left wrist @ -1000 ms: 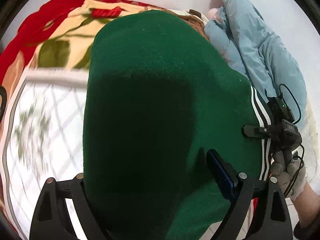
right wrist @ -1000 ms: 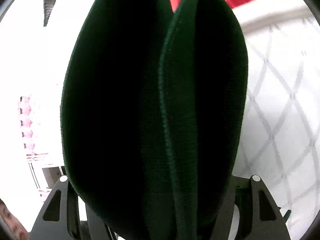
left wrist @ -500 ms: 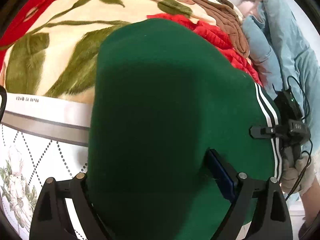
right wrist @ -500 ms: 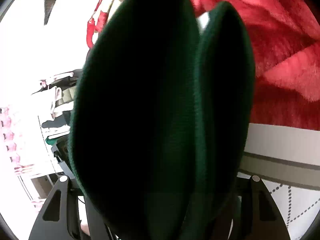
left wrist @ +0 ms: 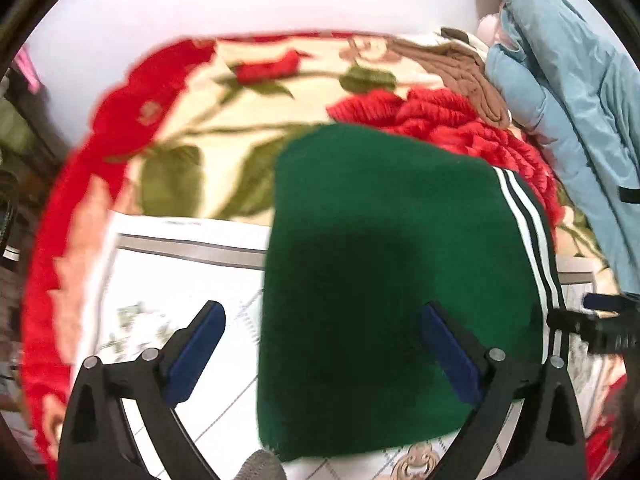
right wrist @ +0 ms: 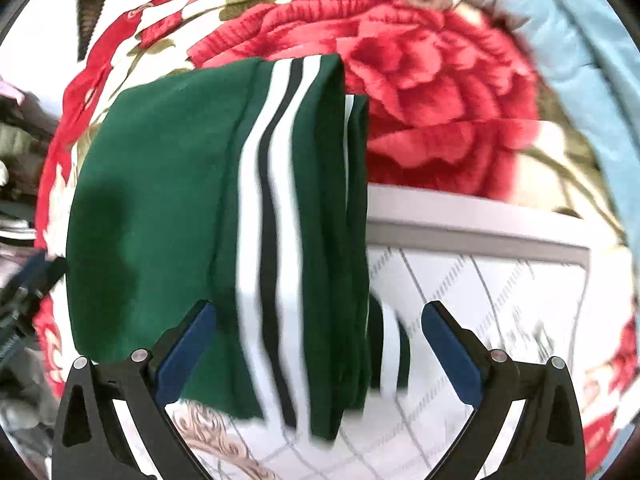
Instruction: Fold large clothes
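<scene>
A folded dark green garment (left wrist: pixel 384 264) with white and black side stripes lies across the white quilted sheet (left wrist: pixel 168 280) and the floral blanket's edge. My left gripper (left wrist: pixel 324 348) hovers over its near end with jaws opening. The left pad is clear of the cloth and the right pad (left wrist: pixel 448 352) sits above it without pressing. In the right wrist view the striped fold (right wrist: pixel 276 216) hangs blurred between the opening jaws of my right gripper (right wrist: pixel 318 348), and neither blue pad clamps it. The right gripper's body (left wrist: pixel 596 328) shows at the garment's right edge.
A red and cream floral blanket (left wrist: pixel 240 92) covers the far side of the bed, against a white wall. A light blue padded jacket (left wrist: pixel 568 92) and a brown garment (left wrist: pixel 468 68) lie at the far right. Cluttered shelves show at the far left (right wrist: pixel 16 144).
Both grippers had the green garment clamped close to the lenses. Both jaws have since spread, and the garment has dropped away onto the bed.
</scene>
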Demonstrator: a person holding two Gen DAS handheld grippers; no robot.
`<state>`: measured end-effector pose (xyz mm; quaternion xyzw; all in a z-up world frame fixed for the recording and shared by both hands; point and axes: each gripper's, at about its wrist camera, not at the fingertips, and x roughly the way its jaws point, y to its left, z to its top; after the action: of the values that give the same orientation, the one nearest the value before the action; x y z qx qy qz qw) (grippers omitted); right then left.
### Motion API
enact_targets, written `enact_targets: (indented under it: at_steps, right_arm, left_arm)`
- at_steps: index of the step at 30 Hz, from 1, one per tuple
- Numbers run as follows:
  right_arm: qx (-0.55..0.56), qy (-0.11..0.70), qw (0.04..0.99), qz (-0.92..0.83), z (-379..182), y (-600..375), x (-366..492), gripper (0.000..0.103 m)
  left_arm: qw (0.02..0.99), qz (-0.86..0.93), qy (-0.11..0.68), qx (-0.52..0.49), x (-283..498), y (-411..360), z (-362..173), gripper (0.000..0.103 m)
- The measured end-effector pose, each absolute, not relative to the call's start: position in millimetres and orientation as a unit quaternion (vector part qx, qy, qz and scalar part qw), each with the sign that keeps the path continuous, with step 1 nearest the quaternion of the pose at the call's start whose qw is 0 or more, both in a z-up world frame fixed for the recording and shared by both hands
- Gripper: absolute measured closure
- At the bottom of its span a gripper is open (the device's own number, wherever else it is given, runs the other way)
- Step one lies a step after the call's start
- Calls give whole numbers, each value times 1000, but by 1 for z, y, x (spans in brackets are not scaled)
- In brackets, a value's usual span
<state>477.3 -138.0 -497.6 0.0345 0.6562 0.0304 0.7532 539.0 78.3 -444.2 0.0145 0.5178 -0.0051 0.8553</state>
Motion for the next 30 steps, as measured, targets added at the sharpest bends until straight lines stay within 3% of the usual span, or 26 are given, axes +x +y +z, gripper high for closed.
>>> enact_targets:
  at_steps: [11, 30]
  right_arm:
    - [-26, 562, 825, -50, -378, -30, 423, 0]
    - [-74, 430, 894, -103, -61, 1, 193, 0]
  left_arm:
    - [876, 61, 478, 8, 451, 60, -321, 3]
    - [904, 68, 421, 3, 266, 57, -98, 3]
